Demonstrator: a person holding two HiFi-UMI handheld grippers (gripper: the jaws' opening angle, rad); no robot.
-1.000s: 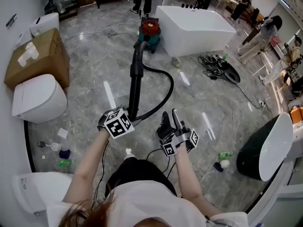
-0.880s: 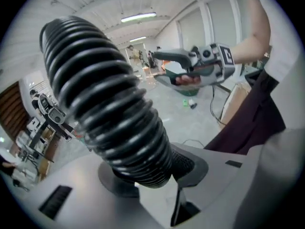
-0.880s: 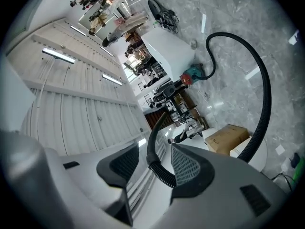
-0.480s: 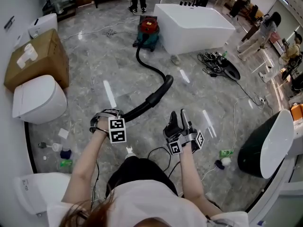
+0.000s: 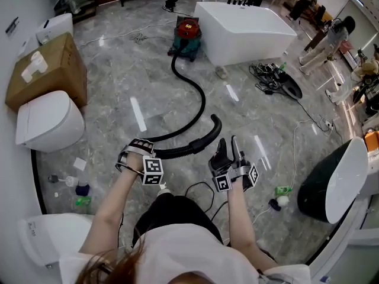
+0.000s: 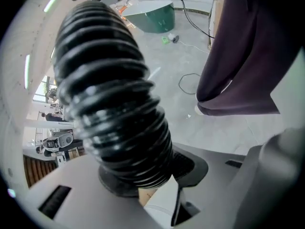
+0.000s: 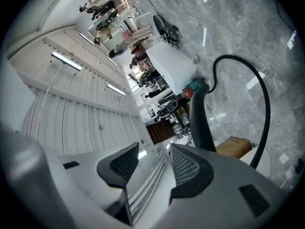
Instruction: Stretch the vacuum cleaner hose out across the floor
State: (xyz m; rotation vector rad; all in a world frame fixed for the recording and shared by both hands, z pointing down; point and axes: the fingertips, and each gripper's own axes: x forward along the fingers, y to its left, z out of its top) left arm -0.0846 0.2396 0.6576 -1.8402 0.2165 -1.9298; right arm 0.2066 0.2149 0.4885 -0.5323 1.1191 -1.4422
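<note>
I find no word, brand or number to read. My left gripper (image 5: pixel 140 151) and right gripper (image 5: pixel 228 147) bear only square black-and-white patterns.

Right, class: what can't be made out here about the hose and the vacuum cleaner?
- Left gripper view: the hose, clamped in the left gripper, blocks most of the floor beyond.
- Head view: the hose's join to the vacuum cleaner is too small.
- Right gripper view: vacuum cleaner tiny, partly behind the hose.
</note>
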